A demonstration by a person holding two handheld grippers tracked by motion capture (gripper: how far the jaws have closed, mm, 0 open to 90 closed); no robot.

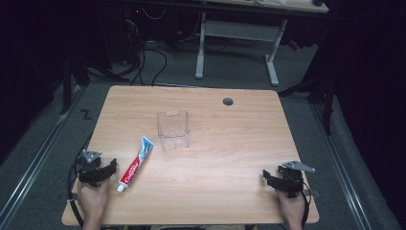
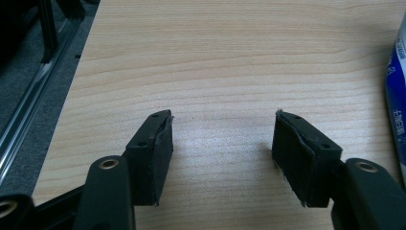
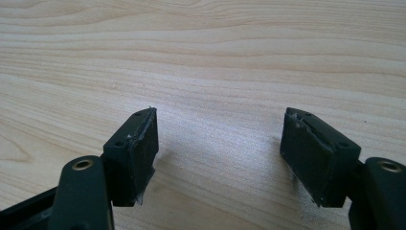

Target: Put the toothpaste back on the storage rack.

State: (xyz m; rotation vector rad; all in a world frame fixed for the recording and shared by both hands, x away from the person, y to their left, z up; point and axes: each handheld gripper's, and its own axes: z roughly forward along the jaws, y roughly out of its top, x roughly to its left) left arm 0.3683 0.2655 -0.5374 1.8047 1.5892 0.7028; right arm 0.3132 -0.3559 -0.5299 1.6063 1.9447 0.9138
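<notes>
A red, white and blue toothpaste tube [image 1: 137,163] lies flat on the wooden table [image 1: 215,158], its cap toward the near edge. A clear plastic box [image 1: 174,129] stands upright just beyond it, near the table's middle. My left gripper [image 1: 106,168] rests at the near left corner, just left of the tube's cap, jaws open with bare wood between them [image 2: 222,136]. The tube's edge [image 2: 396,96] shows at the right border of the left gripper view. My right gripper [image 1: 269,178] sits at the near right corner, open over bare wood [image 3: 220,139].
A round cable hole [image 1: 228,101] is in the table's far right part. Beyond the table stand a white desk frame [image 1: 239,43] and loose cables on grey carpet. A metal floor rail [image 2: 28,100] runs along the table's left side.
</notes>
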